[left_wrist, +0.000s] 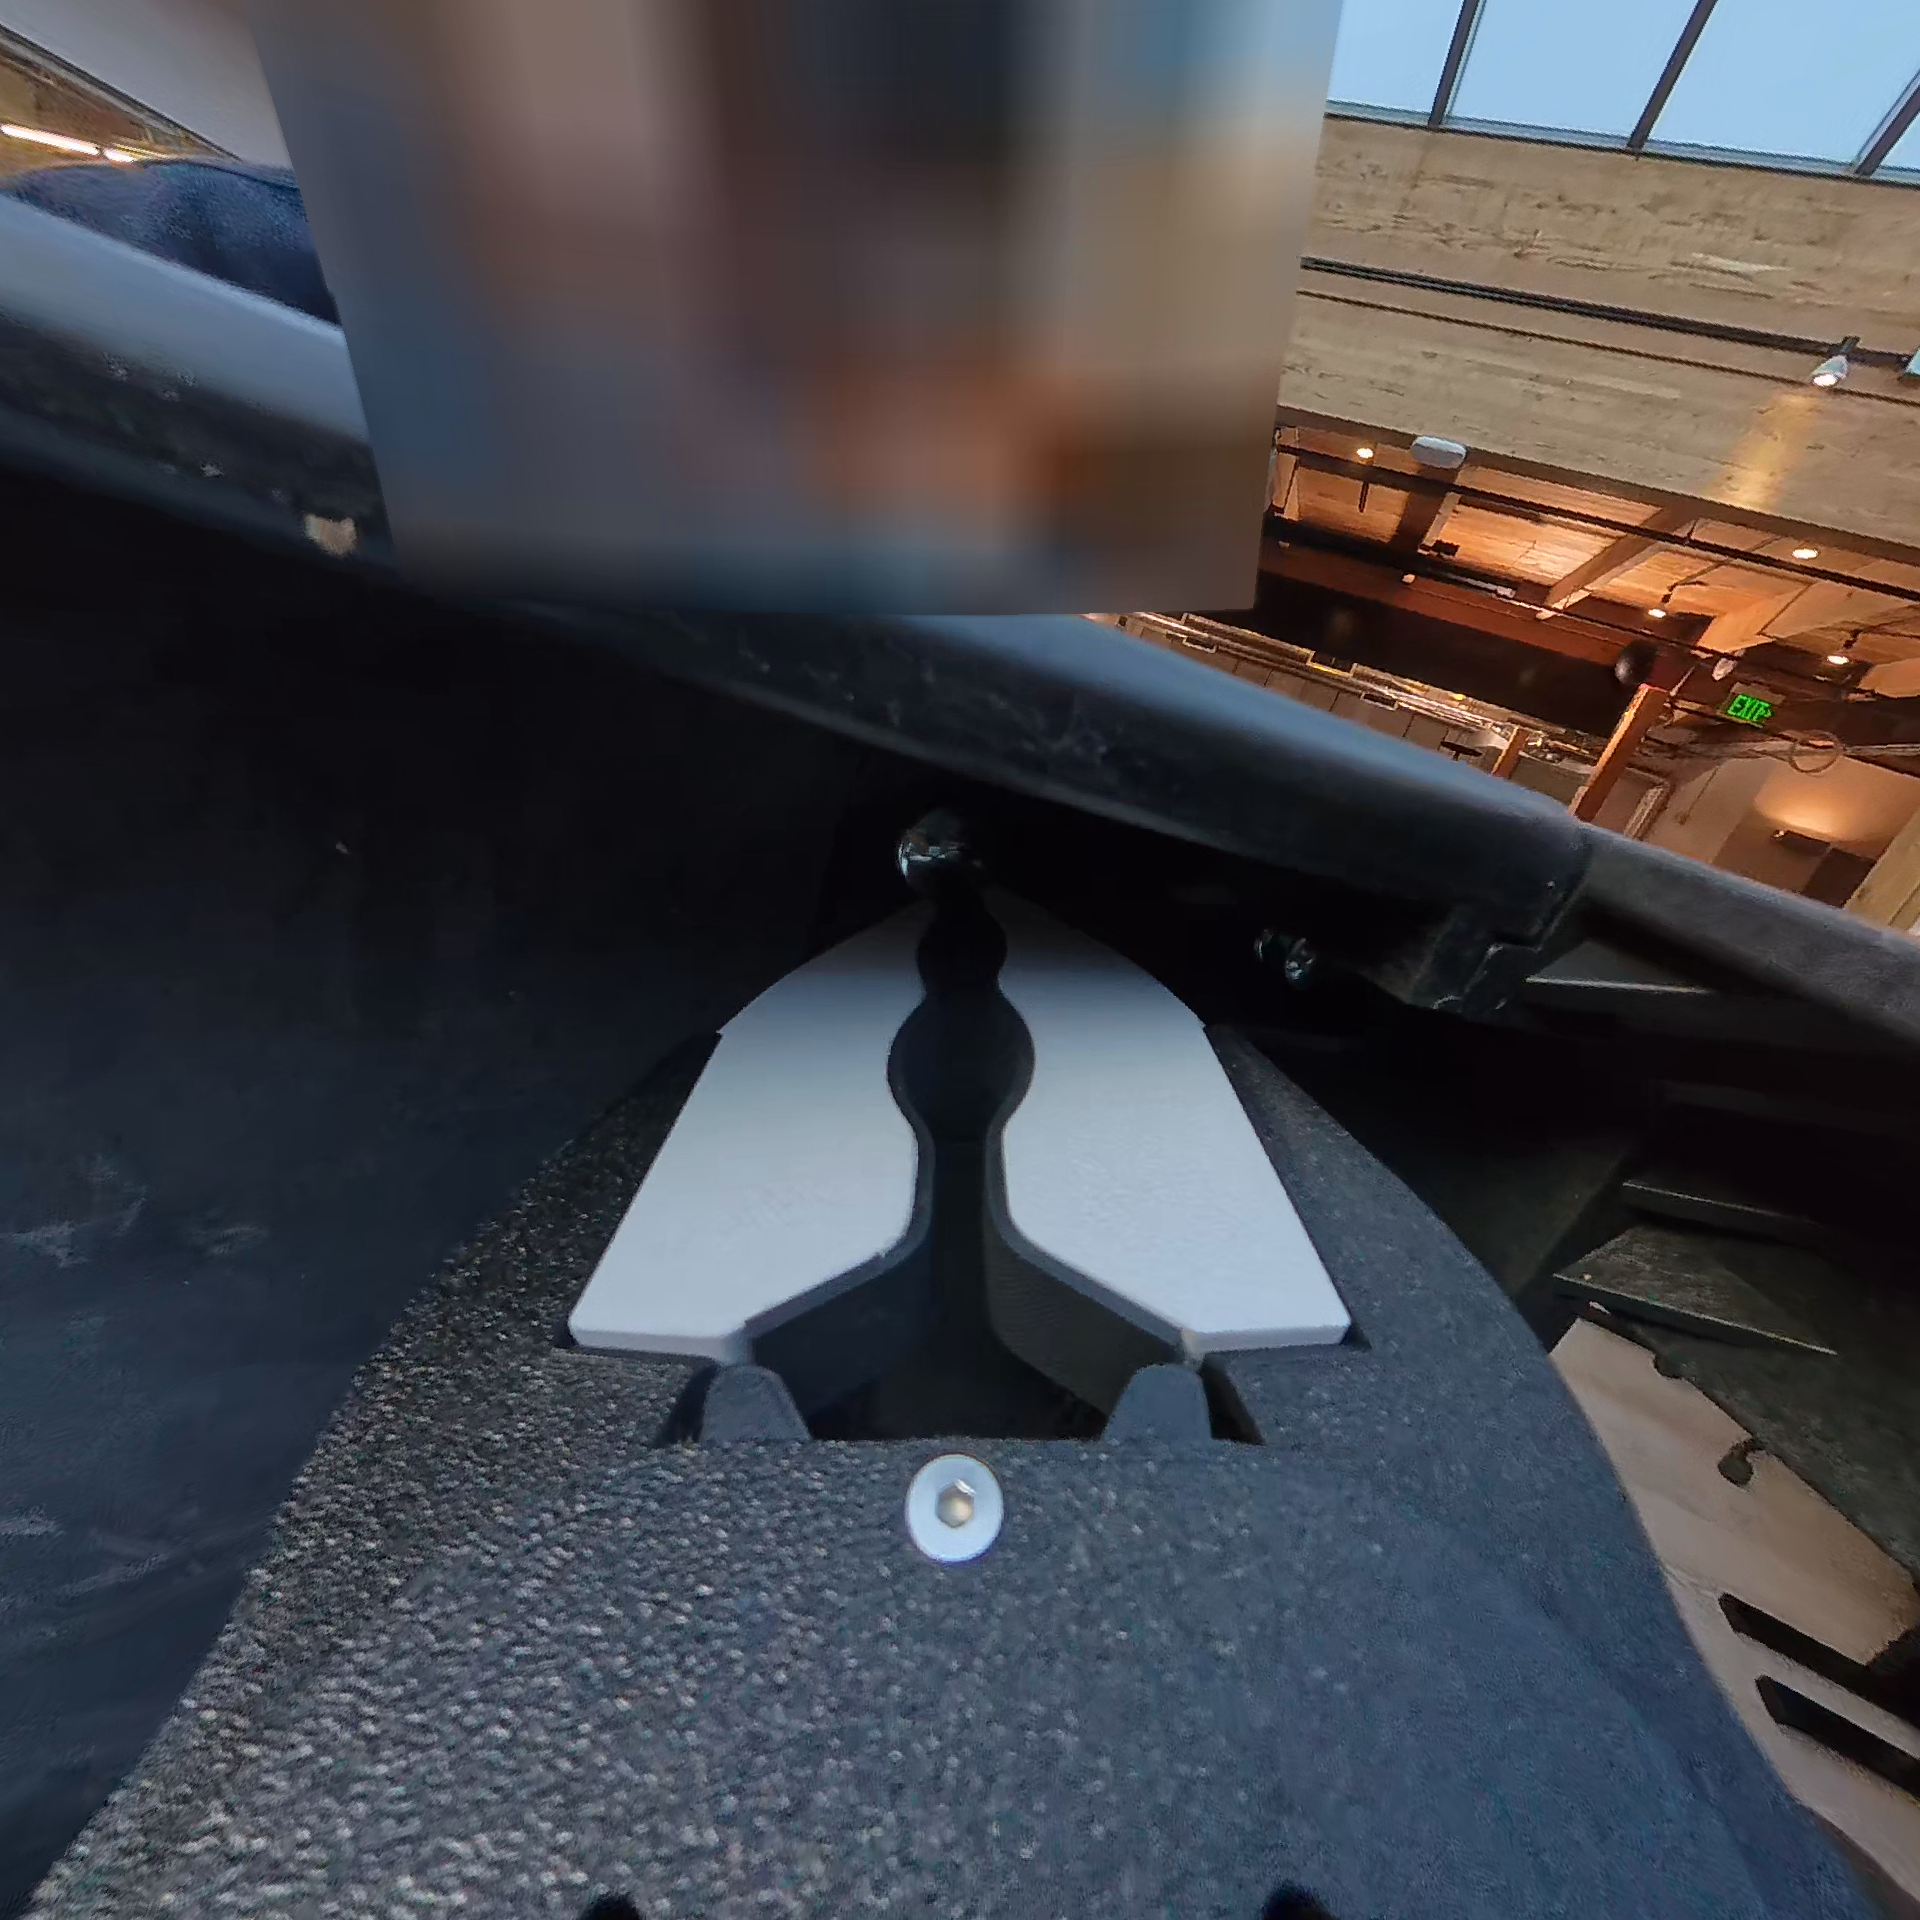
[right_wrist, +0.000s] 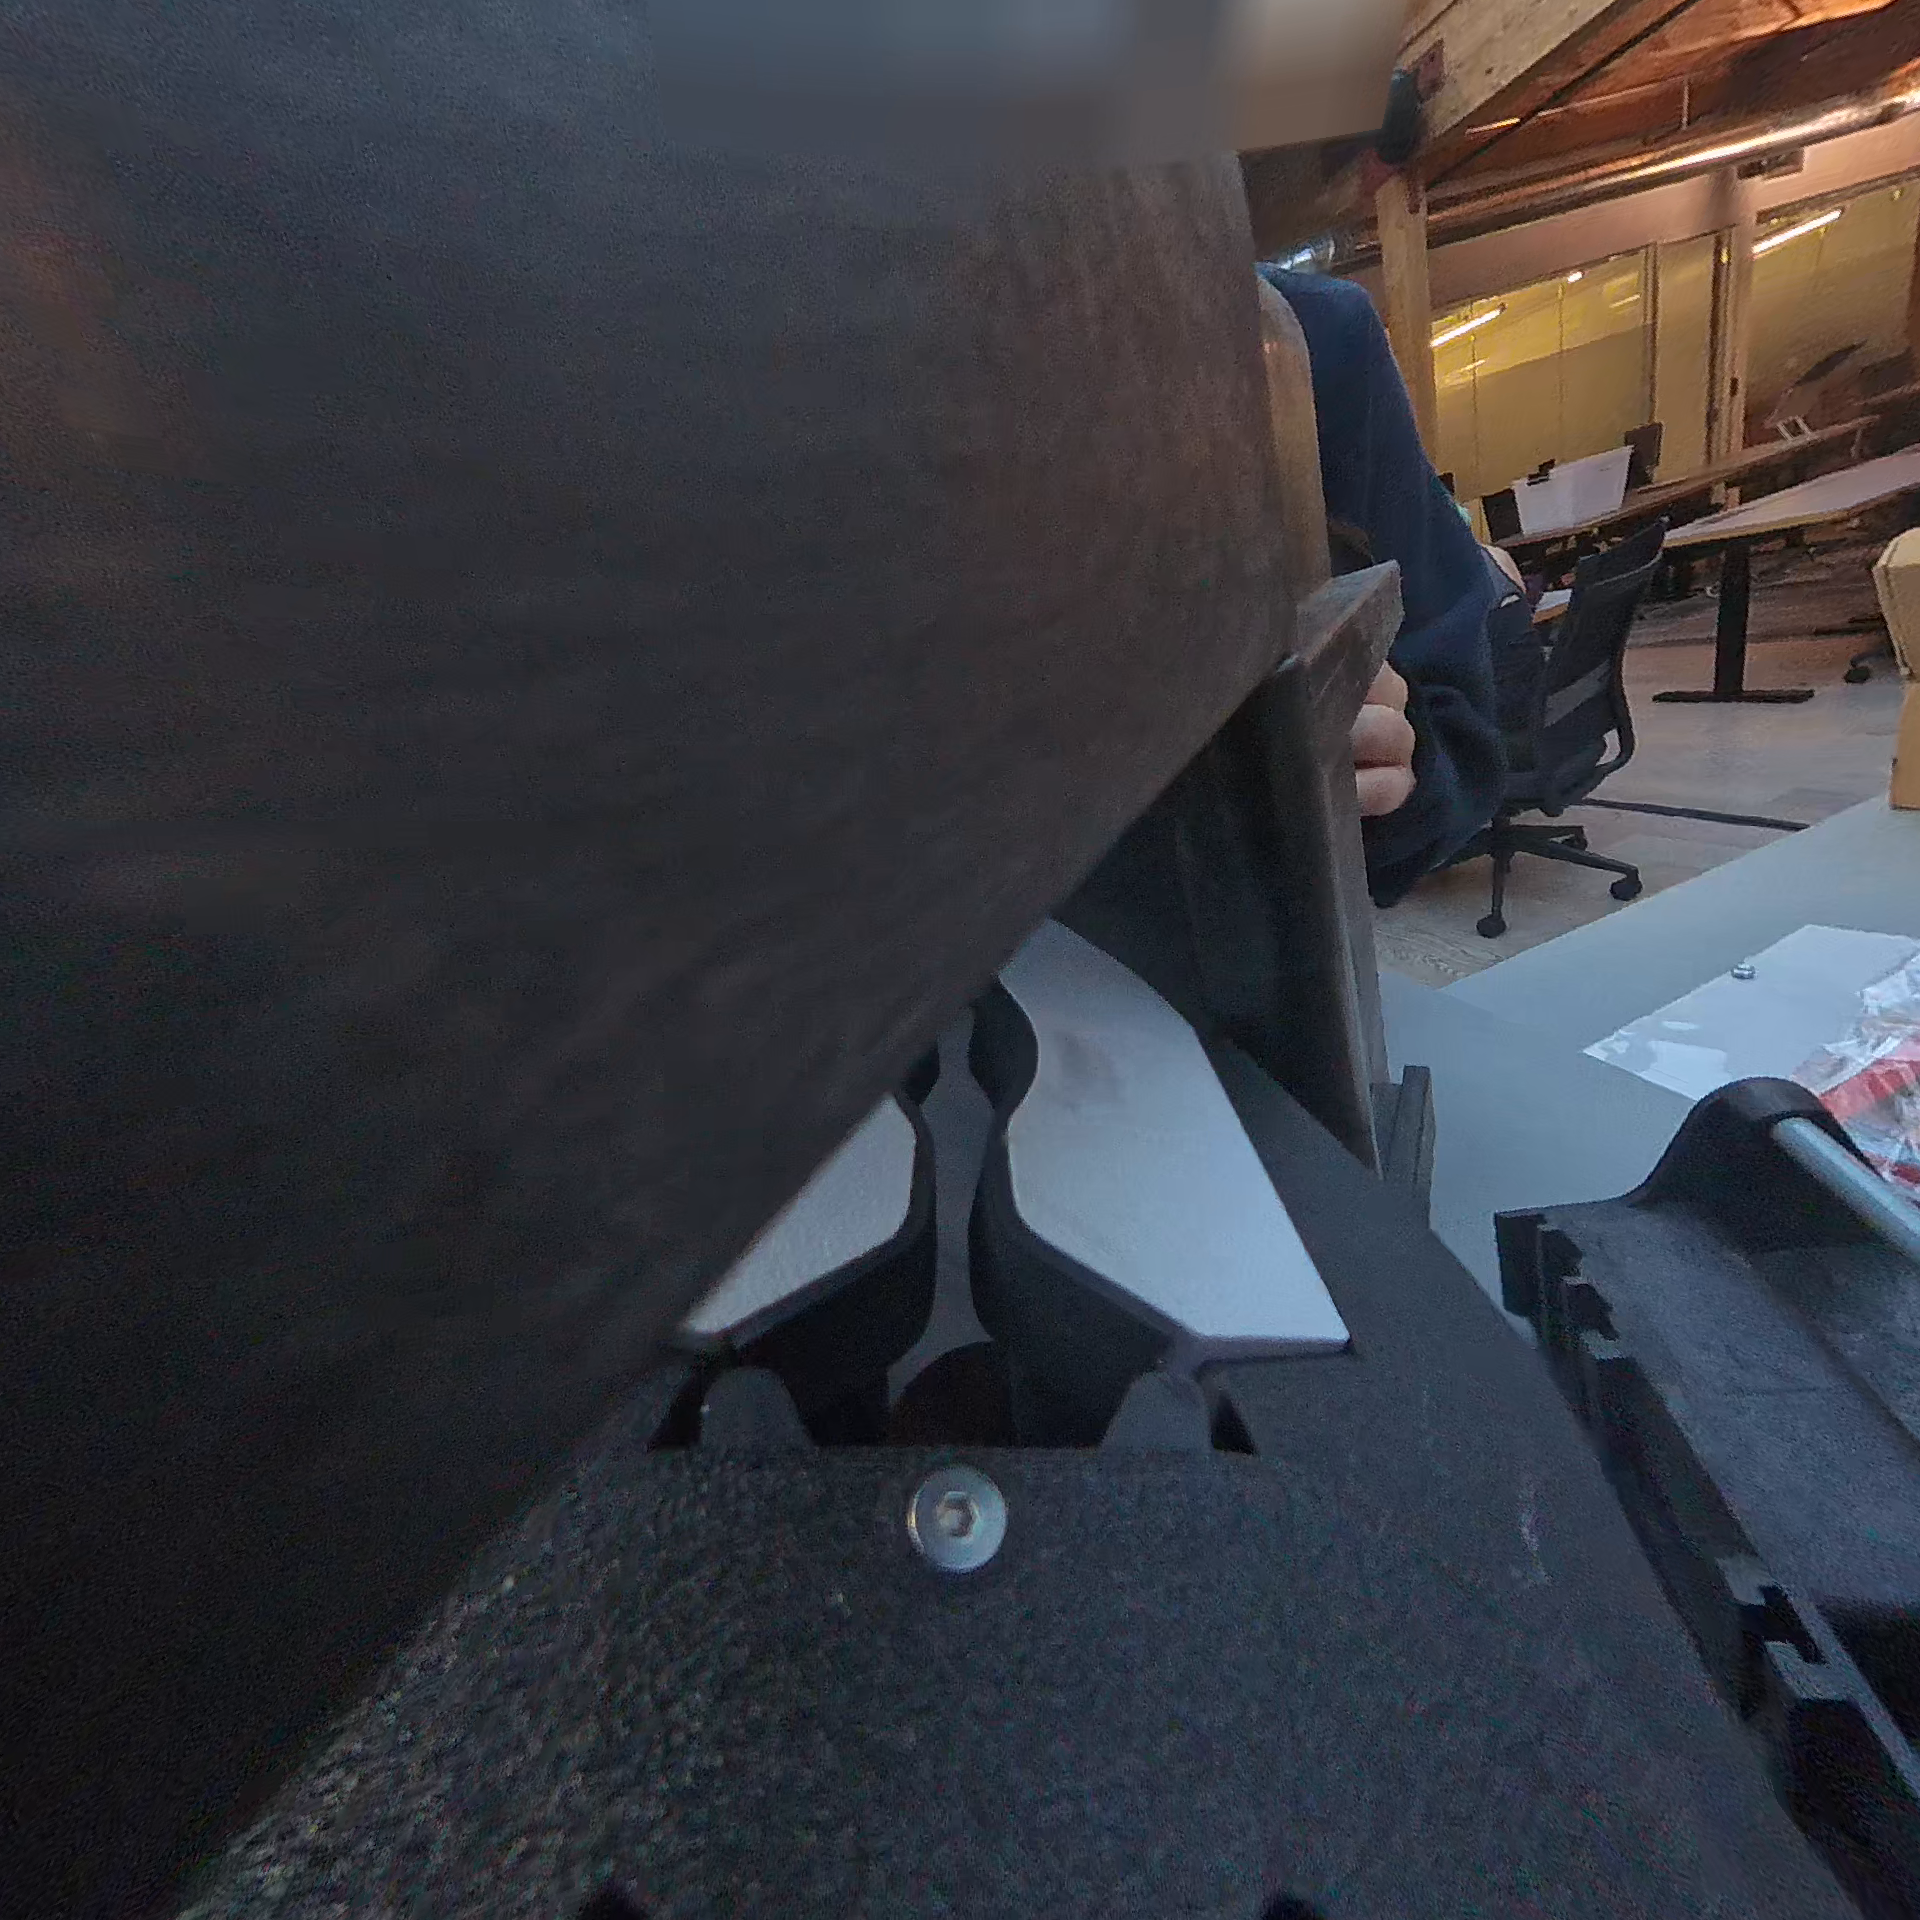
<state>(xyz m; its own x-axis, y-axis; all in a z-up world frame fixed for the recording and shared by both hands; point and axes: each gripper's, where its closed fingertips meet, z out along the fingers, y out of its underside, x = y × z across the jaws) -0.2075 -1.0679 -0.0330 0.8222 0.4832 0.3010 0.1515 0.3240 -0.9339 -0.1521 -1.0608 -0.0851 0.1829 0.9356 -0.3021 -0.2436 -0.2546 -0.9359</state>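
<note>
In the left wrist view my left gripper is shut, its white fingers almost meeting. Its tips touch a shiny black screw head under the rim of a big black panel. I cannot tell whether the tips pinch the screw. In the right wrist view my right gripper is shut, with only a narrow gap between its fingers. A large dark panel lies over its left finger and hides the tips. A person's hand in a navy sleeve holds the panel's far edge.
A second bolt sits right of the screw. A grey table bears a black moulded part with a metal rod and a clear bag of red pieces. An office chair and desks stand behind. The gap from one gripper's tips to the other's is roughly 8 cm.
</note>
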